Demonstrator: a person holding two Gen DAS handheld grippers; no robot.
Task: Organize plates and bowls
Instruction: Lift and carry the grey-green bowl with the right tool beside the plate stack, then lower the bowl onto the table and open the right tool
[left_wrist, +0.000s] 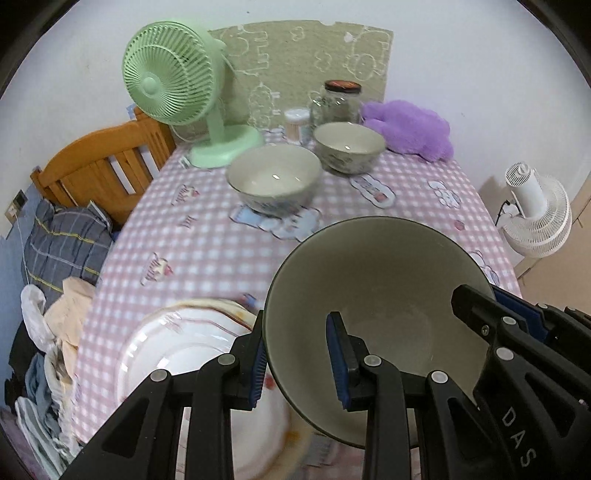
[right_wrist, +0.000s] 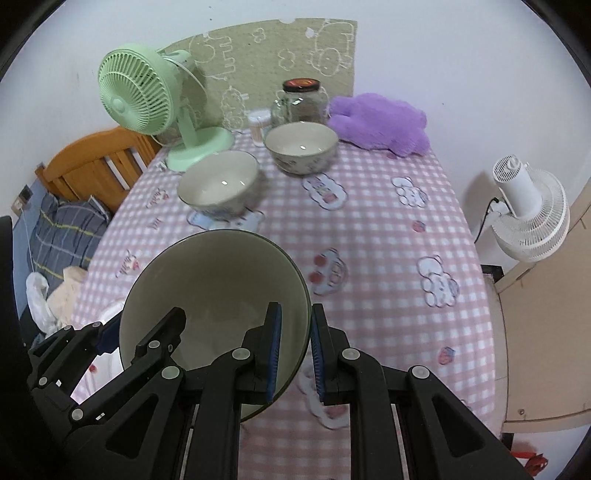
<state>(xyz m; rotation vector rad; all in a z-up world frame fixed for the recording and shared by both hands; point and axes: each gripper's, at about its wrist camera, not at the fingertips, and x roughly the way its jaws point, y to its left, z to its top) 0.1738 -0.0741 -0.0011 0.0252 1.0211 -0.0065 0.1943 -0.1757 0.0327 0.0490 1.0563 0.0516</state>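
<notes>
Grey-green and glossy, the big bowl fills the lower right of the left wrist view and the lower left of the right wrist view, held tilted above the counter by both tongs at once. The left tongs are closed on its near-left rim, one blue pad inside the bowl and one outside. The right tongs pinch the opposite rim the same way, with the wall of the bowl between the pads. Each view also shows the other tongs gripping the far side of the bowl.

Below and left of the bowl in the left wrist view, a stack of white plates lies on the counter, partly hidden by the tongs and blurred at the edges. Further up the frame stand two cream bowls with patterned outsides: the nearer bowl at centre, and the farther bowl just up and right of it, apart from each other.

A pink checked cloth with cartoon prints covers the counter. Along its far edge, at the top of the frame, stand a green fan, a small cotton-swab tub, a glass jar with a dark lid, and a purple plush. A white fan sits off the counter at the right, and a wooden bed frame at the left.
</notes>
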